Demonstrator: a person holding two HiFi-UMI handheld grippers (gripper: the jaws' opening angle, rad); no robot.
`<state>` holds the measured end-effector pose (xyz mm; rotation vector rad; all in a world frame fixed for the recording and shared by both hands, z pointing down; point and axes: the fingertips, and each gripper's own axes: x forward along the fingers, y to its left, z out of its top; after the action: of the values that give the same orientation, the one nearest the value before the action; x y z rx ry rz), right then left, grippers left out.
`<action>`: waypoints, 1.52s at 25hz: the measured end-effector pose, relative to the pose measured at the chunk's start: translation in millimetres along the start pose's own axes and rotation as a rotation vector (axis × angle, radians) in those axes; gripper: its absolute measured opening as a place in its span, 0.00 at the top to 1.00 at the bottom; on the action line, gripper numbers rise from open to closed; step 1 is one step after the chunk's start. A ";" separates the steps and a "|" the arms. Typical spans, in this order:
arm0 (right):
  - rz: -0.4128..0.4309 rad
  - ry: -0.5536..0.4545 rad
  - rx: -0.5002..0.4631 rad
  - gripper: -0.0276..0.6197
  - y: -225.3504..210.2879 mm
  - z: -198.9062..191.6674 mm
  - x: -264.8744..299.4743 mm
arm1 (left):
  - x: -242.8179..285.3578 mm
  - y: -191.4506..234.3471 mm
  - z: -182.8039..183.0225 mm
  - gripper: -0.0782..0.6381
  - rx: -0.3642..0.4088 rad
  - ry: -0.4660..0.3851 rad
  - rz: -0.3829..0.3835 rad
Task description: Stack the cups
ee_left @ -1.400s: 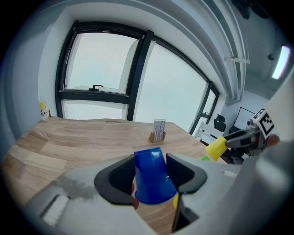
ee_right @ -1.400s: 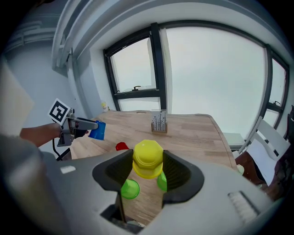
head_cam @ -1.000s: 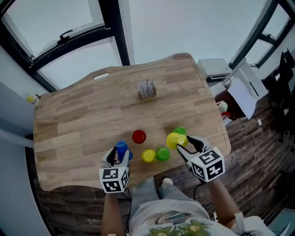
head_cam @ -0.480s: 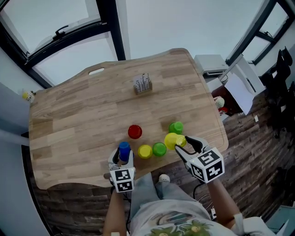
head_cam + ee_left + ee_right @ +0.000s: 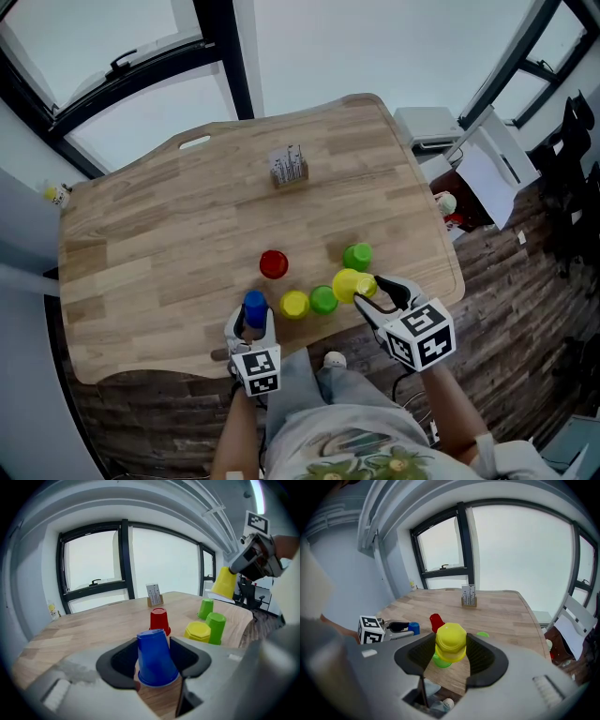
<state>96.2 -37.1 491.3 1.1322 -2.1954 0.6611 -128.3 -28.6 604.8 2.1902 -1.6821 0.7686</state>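
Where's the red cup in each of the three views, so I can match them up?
Head view: the red cup stands alone just left of the picture's centre, on the table.
Left gripper view: at the centre, right behind the blue cup.
Right gripper view: left of centre, peeking out from behind the yellow cup.
Shared landmark: the card stand, which lies beyond the red cup in all three views.

Firm grips: left tool point(image 5: 253, 315), right tool point(image 5: 367, 289).

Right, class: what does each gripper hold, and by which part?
Left gripper: upside-down blue cup, by its side walls. Right gripper: yellow cup, by its sides.
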 end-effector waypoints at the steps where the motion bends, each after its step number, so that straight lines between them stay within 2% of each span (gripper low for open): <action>1: 0.001 -0.002 0.001 0.64 0.3 0.1 0.0 | -1.4 -1.8 -0.9 0.58 0.006 0.003 -0.004; 8: 0.006 -0.011 0.000 0.64 1.9 2.9 -0.1 | -3.5 -14.8 -21.0 0.58 0.005 0.041 -0.025; 23: 0.023 -0.015 -0.014 0.64 6.6 3.2 -6.2 | -9.3 -21.9 -32.4 0.59 0.077 0.107 -0.011; 34: 0.034 -0.004 -0.035 0.64 11.1 -0.3 -7.4 | -7.7 -25.3 -33.8 0.59 0.083 0.118 -0.011; 38: 0.043 -0.003 -0.039 0.64 13.4 0.5 -7.8 | -7.0 -29.2 -36.0 0.56 0.073 0.152 -0.046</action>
<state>88.5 -26.1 483.5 1.0694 -2.2309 0.6328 -110.5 4.0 633.4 2.1500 -1.5477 0.9717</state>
